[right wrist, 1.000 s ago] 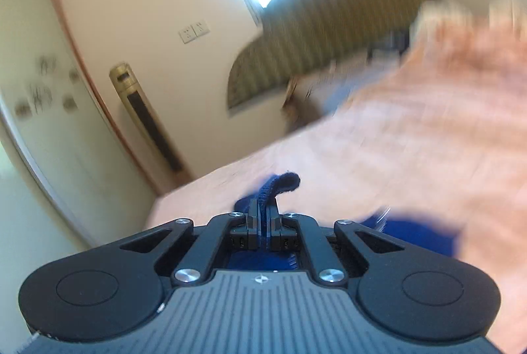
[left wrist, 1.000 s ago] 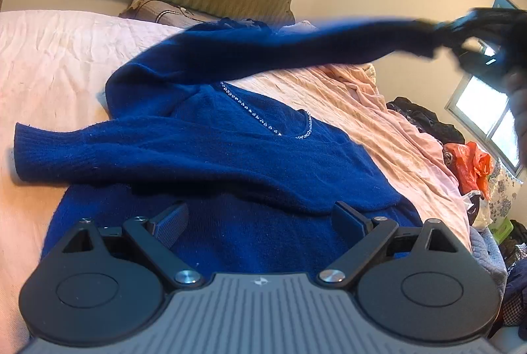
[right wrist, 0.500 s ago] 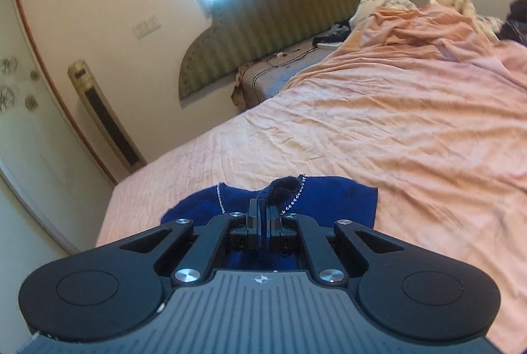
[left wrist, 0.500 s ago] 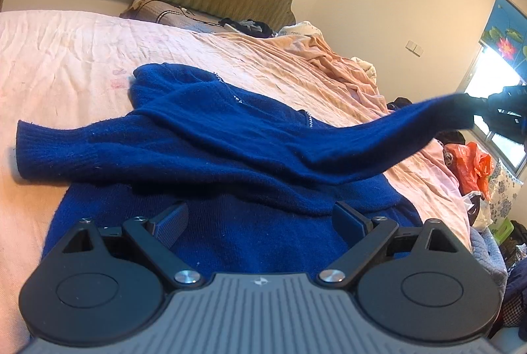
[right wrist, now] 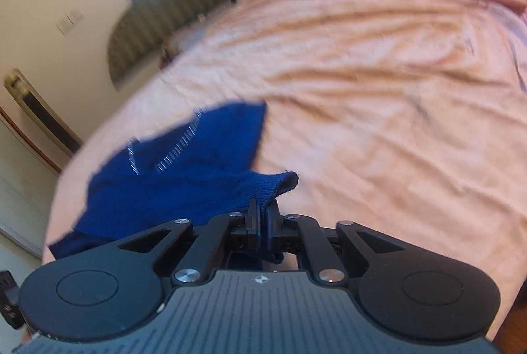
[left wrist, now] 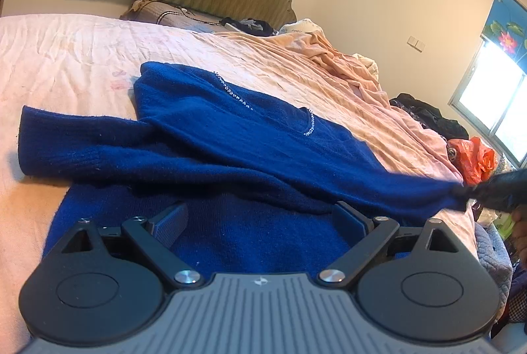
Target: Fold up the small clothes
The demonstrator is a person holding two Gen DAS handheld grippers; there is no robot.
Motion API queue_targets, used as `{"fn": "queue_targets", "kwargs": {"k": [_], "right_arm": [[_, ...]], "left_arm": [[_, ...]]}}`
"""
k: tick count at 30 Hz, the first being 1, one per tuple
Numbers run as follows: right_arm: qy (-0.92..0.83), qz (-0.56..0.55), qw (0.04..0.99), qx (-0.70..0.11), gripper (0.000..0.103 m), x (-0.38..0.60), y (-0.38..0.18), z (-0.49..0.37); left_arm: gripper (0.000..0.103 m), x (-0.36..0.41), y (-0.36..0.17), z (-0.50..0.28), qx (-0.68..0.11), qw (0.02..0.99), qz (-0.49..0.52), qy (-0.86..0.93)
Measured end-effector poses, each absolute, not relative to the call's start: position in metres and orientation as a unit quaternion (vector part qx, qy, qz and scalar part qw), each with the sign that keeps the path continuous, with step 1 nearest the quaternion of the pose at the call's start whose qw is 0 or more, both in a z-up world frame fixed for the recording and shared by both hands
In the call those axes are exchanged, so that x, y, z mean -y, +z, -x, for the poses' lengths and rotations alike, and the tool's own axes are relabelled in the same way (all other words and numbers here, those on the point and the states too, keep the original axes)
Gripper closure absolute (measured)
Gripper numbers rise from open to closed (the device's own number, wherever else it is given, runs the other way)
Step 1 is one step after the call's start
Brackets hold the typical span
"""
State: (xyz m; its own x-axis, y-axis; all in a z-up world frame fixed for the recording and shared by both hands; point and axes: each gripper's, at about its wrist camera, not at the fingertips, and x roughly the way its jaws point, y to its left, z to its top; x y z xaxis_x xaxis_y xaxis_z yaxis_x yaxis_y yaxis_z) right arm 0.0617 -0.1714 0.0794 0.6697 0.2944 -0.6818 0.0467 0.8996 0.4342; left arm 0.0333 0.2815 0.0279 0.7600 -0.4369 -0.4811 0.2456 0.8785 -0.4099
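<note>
My left gripper is spread wide over the lower body of the blue sweater, holding nothing. The sweater lies flat on the pink bedsheet, one sleeve folded across its front toward my left. My right gripper is clamped on the ribbed cuff of the other sleeve, which is drawn taut off the garment's right edge. An orange bag sits near the bed's far side. The right wrist view is blurred.
</note>
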Motion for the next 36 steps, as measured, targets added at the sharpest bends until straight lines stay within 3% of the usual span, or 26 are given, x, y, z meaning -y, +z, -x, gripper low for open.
{"fn": "queue_targets", "kwargs": {"k": [1,2,3,7,11,17,21,23,28,31,36], "right_arm": [[0.047,-0.202,0.885,-0.416,0.076,0.171,0.073,-0.063],[0.029,-0.186,0.888,-0.419,0.059,0.170,0.071,-0.062],[0.008,-0.169,0.898,-0.406,0.048,0.170,0.073,-0.058],[-0.008,-0.130,0.935,-0.330,0.049,0.166,0.094,-0.045],[0.071,-0.152,0.929,-0.328,0.050,0.137,0.100,-0.073],[0.139,-0.138,0.909,-0.369,0.050,0.065,0.065,-0.122],[0.137,-0.038,0.926,-0.349,0.050,0.040,0.038,-0.117],[0.138,0.004,0.938,-0.318,0.051,0.043,0.029,-0.104],[0.142,-0.051,0.939,-0.308,0.051,0.066,0.031,-0.098],[0.117,-0.084,0.940,-0.310,0.044,0.063,0.049,-0.080],[0.123,-0.064,0.943,-0.302,0.038,0.037,0.059,-0.053]], "left_arm": [[0.007,-0.281,0.029,-0.033,-0.294,0.924,0.162,-0.183],[0.007,-0.281,0.031,-0.031,-0.296,0.924,0.160,-0.184],[0.007,-0.283,0.035,-0.030,-0.298,0.921,0.157,-0.195],[0.007,-0.283,0.068,-0.026,-0.254,0.930,0.138,-0.227],[0.003,-0.266,0.088,-0.070,-0.245,0.942,0.089,-0.214],[0.003,-0.238,0.062,-0.141,-0.306,0.934,0.051,-0.179],[0.004,-0.249,0.034,-0.165,-0.350,0.922,0.056,-0.155],[0.004,-0.253,0.028,-0.161,-0.331,0.927,0.024,-0.174],[0.004,-0.254,0.027,-0.165,-0.331,0.927,0.021,-0.174],[0.003,-0.241,0.034,-0.149,-0.324,0.935,-0.023,-0.144],[0.003,-0.235,0.056,-0.095,-0.298,0.941,-0.001,-0.160]]}}
